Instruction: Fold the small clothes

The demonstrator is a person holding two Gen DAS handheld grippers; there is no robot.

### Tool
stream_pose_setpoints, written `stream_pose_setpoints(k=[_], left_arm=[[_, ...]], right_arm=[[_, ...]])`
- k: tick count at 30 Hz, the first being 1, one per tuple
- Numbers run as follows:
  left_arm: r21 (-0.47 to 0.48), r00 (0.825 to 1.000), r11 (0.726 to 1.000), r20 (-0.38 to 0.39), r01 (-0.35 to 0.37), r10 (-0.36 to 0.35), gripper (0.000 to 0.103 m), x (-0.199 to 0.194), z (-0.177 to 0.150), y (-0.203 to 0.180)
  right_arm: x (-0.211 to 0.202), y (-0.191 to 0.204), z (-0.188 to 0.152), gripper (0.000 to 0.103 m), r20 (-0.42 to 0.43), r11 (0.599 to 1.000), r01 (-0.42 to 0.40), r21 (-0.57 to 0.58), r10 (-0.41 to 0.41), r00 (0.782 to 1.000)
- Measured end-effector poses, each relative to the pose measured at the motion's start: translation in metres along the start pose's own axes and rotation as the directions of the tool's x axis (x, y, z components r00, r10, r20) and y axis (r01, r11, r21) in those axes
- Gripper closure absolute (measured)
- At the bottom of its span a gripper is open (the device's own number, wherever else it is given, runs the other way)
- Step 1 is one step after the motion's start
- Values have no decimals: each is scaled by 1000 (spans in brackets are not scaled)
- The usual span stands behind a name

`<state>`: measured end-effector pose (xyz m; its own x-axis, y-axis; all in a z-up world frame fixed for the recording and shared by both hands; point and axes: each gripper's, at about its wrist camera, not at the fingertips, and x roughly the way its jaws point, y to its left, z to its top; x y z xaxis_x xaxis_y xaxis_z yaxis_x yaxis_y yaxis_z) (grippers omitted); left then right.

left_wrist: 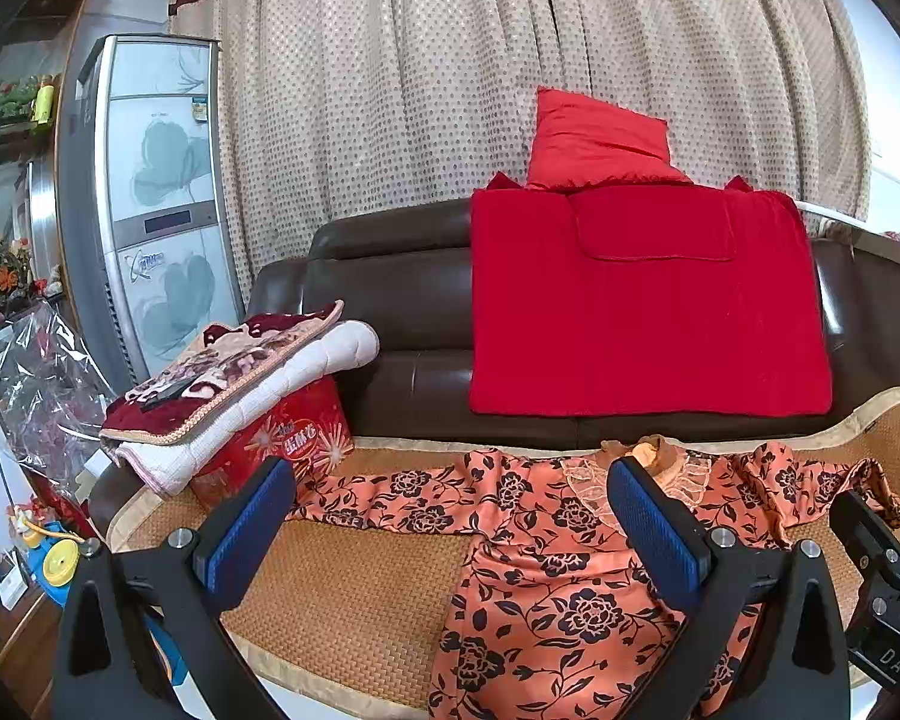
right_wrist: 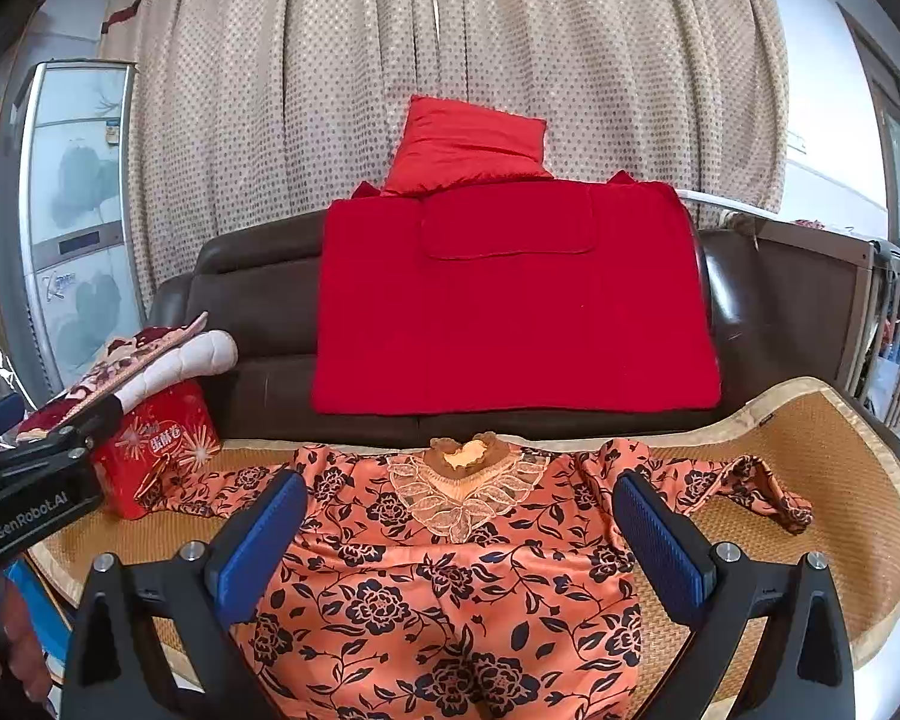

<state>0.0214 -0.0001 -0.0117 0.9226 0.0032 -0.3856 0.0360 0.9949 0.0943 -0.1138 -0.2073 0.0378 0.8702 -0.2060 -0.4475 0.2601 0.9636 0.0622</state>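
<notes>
**A:** Hem of the orange floral blouse [right_wrist: 450, 588] is cut off at the bottom edge of both views, so no idea how long it really is. In the left wrist view the right tool's blue pad also covers part of the lace collar.

**B:** Yeah, same. It lies flat on the woven mat [right_wrist: 810, 480] over the sofa seat, collar toward the sofa back at mid-frame, body running down toward the camera. One sleeve stretches to the left of the frame, the other to the right, its cuff bunched up.

**A:** Tools?

**B:** Left tool [left_wrist: 450, 534] is spread wide, nothing between the pads, hovering over the blouse's left half. Right tool [right_wrist: 459, 540] is also released, pads apart either side of the chest, gripping nothing that I can see.

**A:** Count: one blouse, two tools, one red blanket [right_wrist: 510, 312] draped over the sofa back, one red pillow [right_wrist: 468, 144] above it, one red box [right_wrist: 156, 450] at left with folded quilts [left_wrist: 240, 384] stacked on top. The box's print is too small for me to read.
</notes>
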Motion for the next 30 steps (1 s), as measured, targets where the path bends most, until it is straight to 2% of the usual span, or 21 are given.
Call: stream_pose_setpoints(k=[7, 15, 17, 18, 19, 20, 21, 23, 24, 26, 29, 30], left_arm=[[-12, 999, 1000, -38, 2, -2, 0, 5, -1, 0], [-6, 999, 1000, -44, 7, -7, 0, 14, -4, -6], [-10, 996, 999, -71, 50, -51, 0, 25, -8, -9], [-17, 990, 996, -114, 86, -88, 0, 34, -11, -10], [-33, 979, 991, -156, 128, -132, 0, 46, -15, -13], [-48, 961, 984, -212, 171, -178, 0, 61, -21, -16], [-60, 944, 977, -252, 203, -211, 0, 74, -28, -20], [-90, 927, 970, -287, 225, -241, 0, 97, -40, -31], [-118, 927, 964, -269, 238, -262, 0, 107, -44, -39], [-122, 919, 963, -290, 241, -266, 0, 123, -52, -48], [-96, 917, 968, -311, 231, -249, 0, 145, -60, -56], [-95, 919, 966, -298, 241, -258, 0, 152, -60, -63]], right_arm=[[5, 0, 0, 0, 0, 1000, 5, -8, -5, 1000], [15, -6, -4, 0, -45, 1000, 0, 27, 2, 999], [21, -10, -6, 0, -49, 999, -1, 38, 3, 999], [26, -13, -7, 0, -55, 999, -1, 44, 4, 998], [29, -16, -9, 0, -51, 999, 1, 42, 2, 999], [36, -21, -12, 0, -57, 999, 0, 50, 3, 998], [43, -28, -14, 0, -68, 998, -5, 69, 10, 998], [60, -45, -21, 0, -87, 995, 2, 103, 7, 996], [67, -54, -24, 0, -103, 991, 2, 135, 12, 995], [83, -83, -32, 0, -130, 973, -7, 229, 38, 991], [112, -152, -49, 0, -168, 910, 19, 415, 57, 984], [119, -175, -53, 0, -171, 896, 32, 443, 50, 984]])
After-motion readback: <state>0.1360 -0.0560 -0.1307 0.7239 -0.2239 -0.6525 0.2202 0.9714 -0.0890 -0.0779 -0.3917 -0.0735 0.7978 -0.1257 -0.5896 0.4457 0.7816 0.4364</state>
